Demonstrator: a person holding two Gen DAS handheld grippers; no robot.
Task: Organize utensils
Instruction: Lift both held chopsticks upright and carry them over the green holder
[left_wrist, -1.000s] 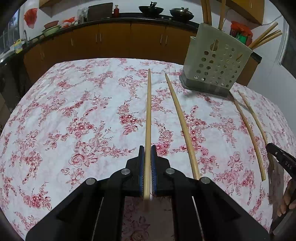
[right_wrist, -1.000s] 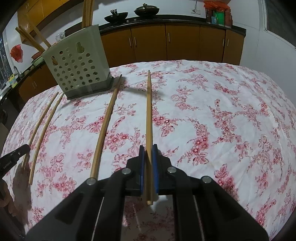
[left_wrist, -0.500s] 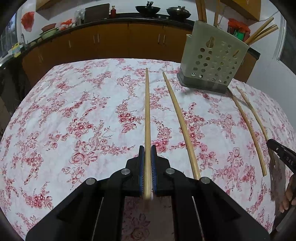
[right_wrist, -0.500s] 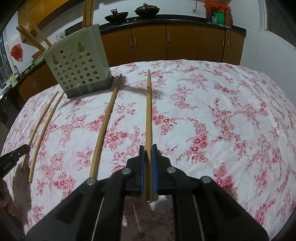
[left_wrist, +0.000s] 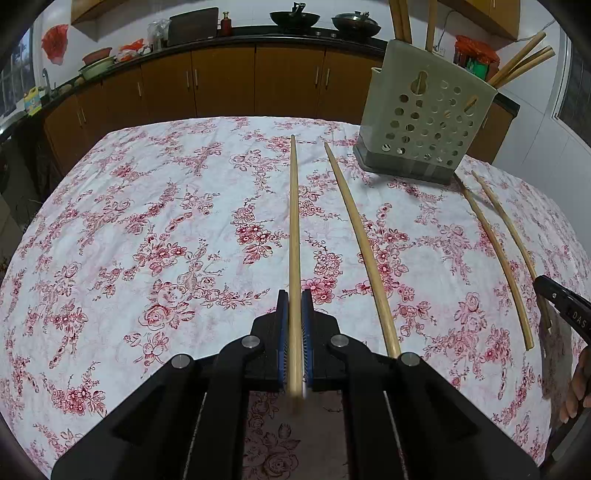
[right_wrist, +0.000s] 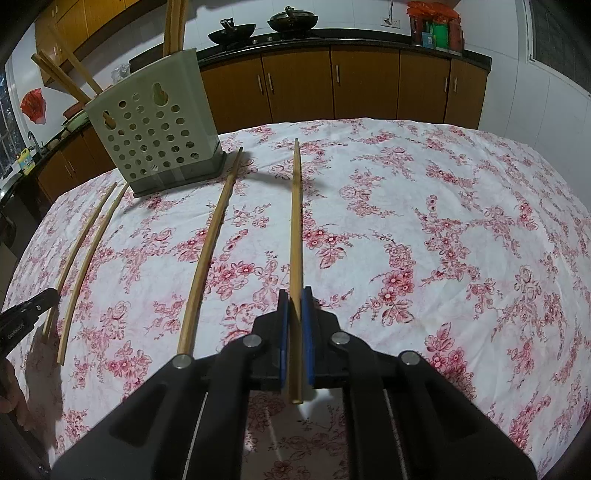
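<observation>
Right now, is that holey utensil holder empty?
Not empty: several wooden sticks poke out above the holder, which stands upright on the table.

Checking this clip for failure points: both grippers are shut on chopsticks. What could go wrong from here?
1. The left gripper pinches its chopstick near the end, as does the right gripper; the long free length may pivot or slip on lifting.
2. The holder already has sticks leaning out, which could block insertion.
</observation>
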